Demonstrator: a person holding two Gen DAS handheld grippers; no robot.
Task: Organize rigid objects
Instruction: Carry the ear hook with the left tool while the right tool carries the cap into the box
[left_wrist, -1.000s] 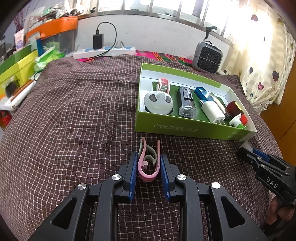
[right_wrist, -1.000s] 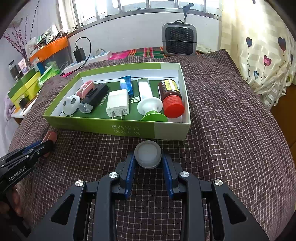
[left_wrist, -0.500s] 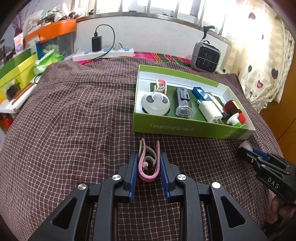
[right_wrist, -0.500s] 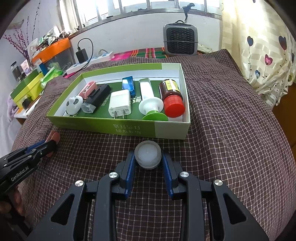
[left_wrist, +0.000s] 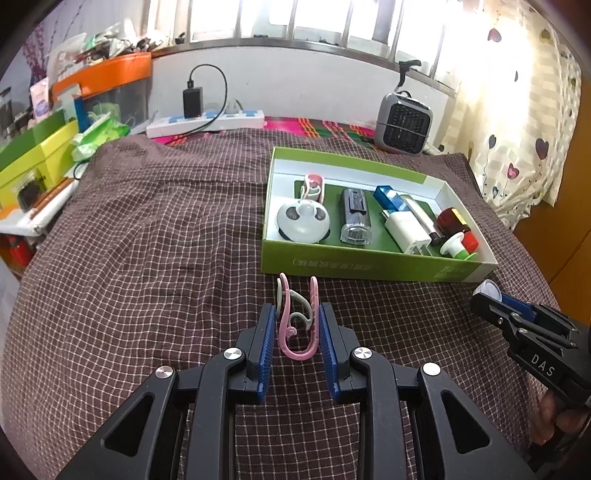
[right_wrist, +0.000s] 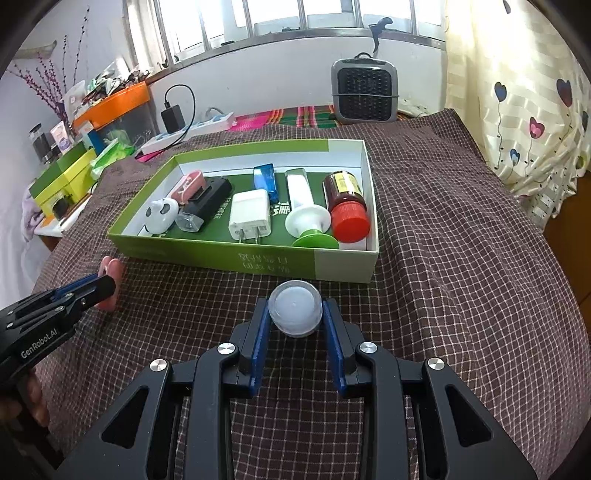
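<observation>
From your left wrist, a checked cloth (left_wrist: 147, 258) covers the table below a window; your left gripper (left_wrist: 297, 325) pinches a pink clip (left_wrist: 295, 332) just before the green box (left_wrist: 369, 264). From your right wrist — same cloth — your right gripper (right_wrist: 295, 317) clamps a white cap (right_wrist: 294, 312).

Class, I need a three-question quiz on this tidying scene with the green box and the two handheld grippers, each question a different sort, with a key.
1. True or false: the left gripper is shut on a pink clip.
2. What does the right gripper hold: A a red-capped bottle, B a small round white jar, C a white charger?
3. Fill in: the white charger lies inside the ____ box.

Key: 1 true. 2 B. 3 green.
</observation>
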